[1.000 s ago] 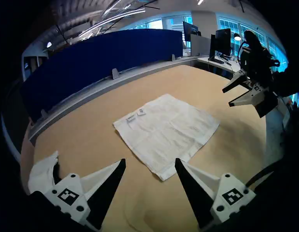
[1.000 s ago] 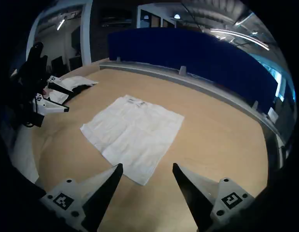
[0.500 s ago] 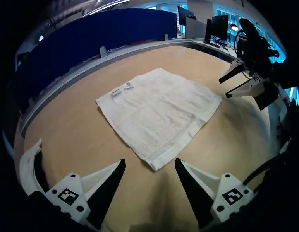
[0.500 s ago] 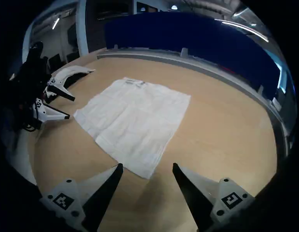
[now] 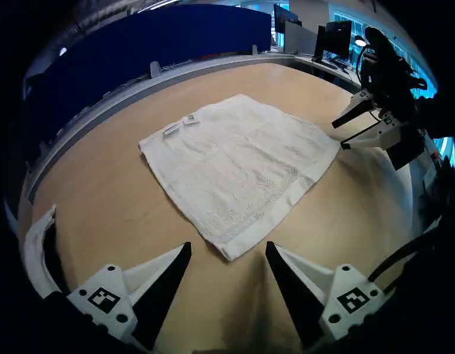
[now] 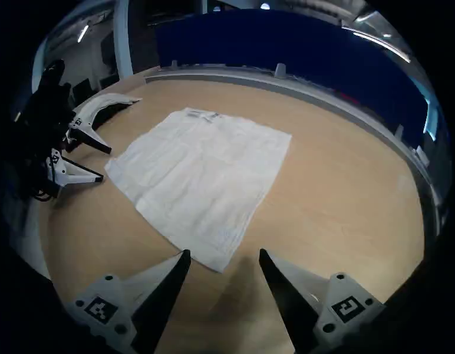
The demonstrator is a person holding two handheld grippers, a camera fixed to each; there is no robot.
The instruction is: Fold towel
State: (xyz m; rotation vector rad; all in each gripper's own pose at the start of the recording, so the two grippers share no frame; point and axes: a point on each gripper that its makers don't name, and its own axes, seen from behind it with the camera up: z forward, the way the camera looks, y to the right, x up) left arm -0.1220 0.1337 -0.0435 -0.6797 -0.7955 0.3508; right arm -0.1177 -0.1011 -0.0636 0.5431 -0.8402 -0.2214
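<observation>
A white towel (image 5: pixel 239 165) lies spread flat on the wooden table (image 5: pixel 109 194), with two small tags near its far edge. My left gripper (image 5: pixel 227 259) is open, its fingertips on either side of the towel's near corner. The right gripper view shows the same towel (image 6: pixel 198 171), with my right gripper (image 6: pixel 223 264) open just short of another corner. Each view also takes in the other gripper: the right one (image 5: pixel 345 127) at the towel's right corner, the left one (image 6: pixel 98 162) at the towel's left corner.
A blue partition (image 5: pixel 139 53) runs along the table's far edge. Monitors (image 5: pixel 339 44) stand at the back right. Another white cloth (image 5: pixel 36 253) lies at the table's left edge, also visible as a cloth (image 6: pixel 106 103) in the right gripper view.
Both grippers have come down and forward toward the towel's corners, so the towel looks larger and nearer. The towel itself has not moved.
</observation>
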